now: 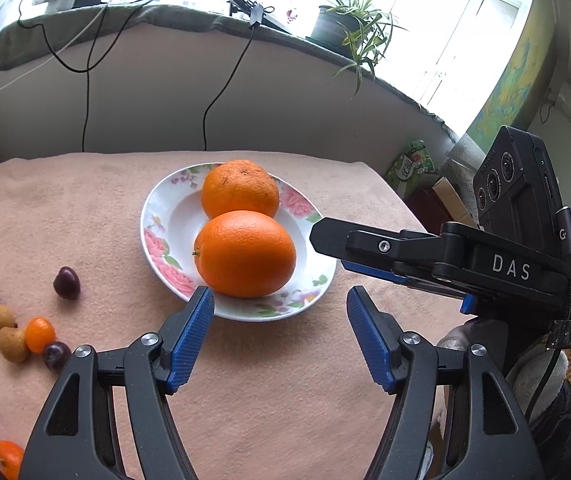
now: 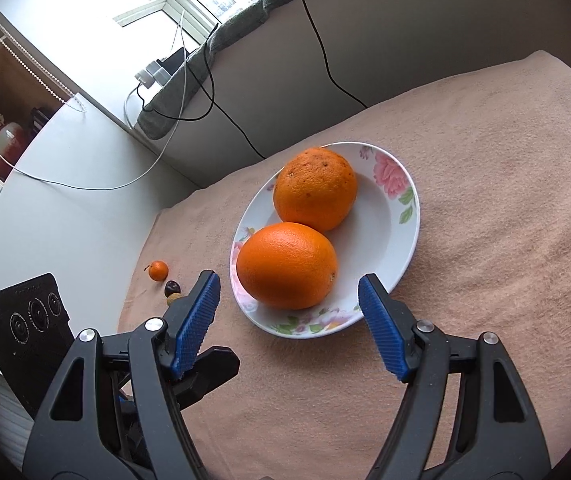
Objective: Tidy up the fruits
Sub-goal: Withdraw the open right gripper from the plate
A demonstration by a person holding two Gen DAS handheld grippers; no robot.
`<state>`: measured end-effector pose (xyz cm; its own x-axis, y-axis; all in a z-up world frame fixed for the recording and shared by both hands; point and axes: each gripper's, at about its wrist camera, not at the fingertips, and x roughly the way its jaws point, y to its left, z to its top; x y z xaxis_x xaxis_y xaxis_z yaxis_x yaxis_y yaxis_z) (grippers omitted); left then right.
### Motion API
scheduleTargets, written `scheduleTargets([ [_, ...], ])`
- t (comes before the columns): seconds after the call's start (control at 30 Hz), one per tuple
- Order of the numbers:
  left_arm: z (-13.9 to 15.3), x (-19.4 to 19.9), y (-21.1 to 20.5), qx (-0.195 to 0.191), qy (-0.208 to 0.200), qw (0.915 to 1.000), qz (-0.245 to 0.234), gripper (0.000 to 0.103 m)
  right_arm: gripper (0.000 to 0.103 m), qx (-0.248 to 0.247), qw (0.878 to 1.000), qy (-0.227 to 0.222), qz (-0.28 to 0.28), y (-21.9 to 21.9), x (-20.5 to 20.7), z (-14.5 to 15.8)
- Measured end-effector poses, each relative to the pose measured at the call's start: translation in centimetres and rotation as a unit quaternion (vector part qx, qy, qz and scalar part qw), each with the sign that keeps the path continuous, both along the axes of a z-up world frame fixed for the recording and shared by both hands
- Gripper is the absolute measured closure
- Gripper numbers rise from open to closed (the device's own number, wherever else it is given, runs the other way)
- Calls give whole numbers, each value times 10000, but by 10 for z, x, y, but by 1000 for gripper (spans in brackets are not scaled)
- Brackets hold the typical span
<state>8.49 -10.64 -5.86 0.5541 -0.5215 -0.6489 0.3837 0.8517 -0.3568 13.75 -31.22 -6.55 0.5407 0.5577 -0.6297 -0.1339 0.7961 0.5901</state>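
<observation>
Left gripper and right gripper: jaws spread wide, gripping nothing.

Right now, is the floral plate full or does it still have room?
Partly filled. The floral plate holds only two oranges, touching each other, with bare white plate beside them. Small fruits lie on the cloth.

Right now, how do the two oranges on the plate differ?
The near orange has smooth, bright, glossy skin; the far orange looks duller, rougher and speckled brown. The near orange lies on its side, stem end sideways; the far orange's end faces up. Both are large, touch each other, and sit on the flowered plate.
</observation>
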Motion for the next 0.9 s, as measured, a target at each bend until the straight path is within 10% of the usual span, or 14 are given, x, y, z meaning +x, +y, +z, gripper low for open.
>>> scheduleTargets([
  [0.9, -12, -43, 38, 768, -177, 9937, 793, 21, 14, -1048, 9869, -1214, 166, 27, -52, 24],
])
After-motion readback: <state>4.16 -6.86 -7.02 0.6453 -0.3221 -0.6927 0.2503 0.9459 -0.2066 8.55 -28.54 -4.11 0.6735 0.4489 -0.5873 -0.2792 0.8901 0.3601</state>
